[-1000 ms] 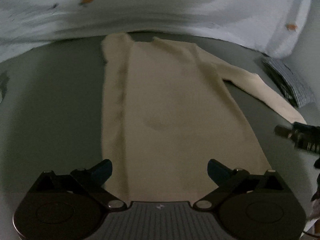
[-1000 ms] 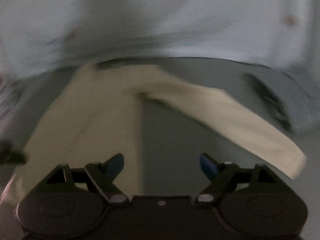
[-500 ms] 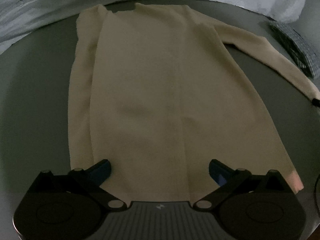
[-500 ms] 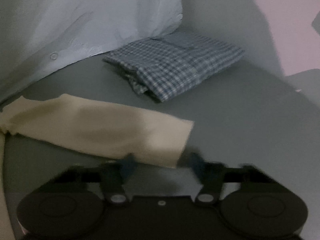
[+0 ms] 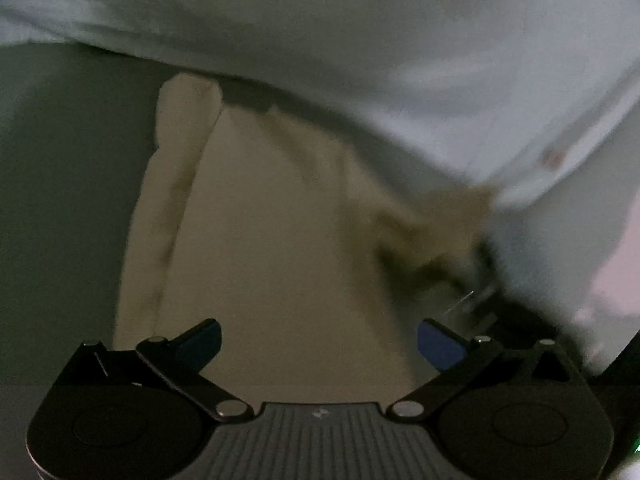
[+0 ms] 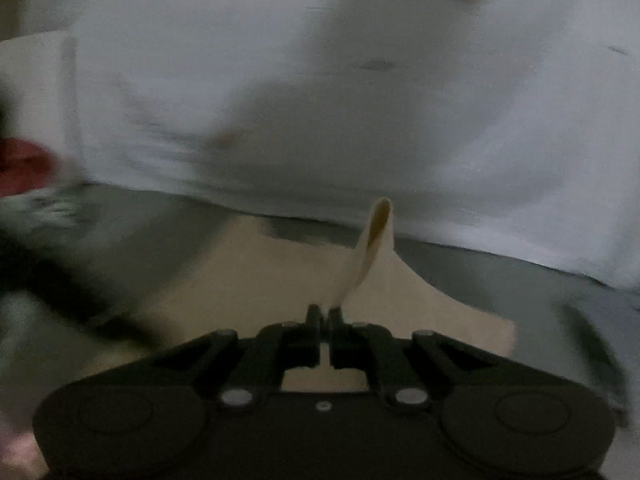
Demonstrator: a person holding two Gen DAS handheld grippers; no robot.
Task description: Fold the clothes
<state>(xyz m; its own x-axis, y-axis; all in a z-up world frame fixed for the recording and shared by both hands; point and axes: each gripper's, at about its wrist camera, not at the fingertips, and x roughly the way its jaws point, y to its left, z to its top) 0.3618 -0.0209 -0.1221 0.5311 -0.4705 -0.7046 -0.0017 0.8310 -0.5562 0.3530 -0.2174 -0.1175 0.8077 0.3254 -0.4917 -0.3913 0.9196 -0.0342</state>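
A cream long-sleeved top lies flat on the grey table, its left sleeve folded in along the body. My left gripper is open and empty, low over the top's hem. My right gripper is shut on the cream sleeve, whose cuff stands up from the pinched fingers. In the left wrist view the lifted sleeve is a blur over the top's right side, with the right gripper dark below it. The top's body lies under the right gripper.
A pale blue sheet with small carrot prints is bunched along the far side of the table and fills the background. A folded dark garment lies blurred at the right. A red object shows at the far left.
My right gripper has closed on the sleeve's cuff and carried it up and inward over the top. My left gripper has tilted up, staying open over the hem.
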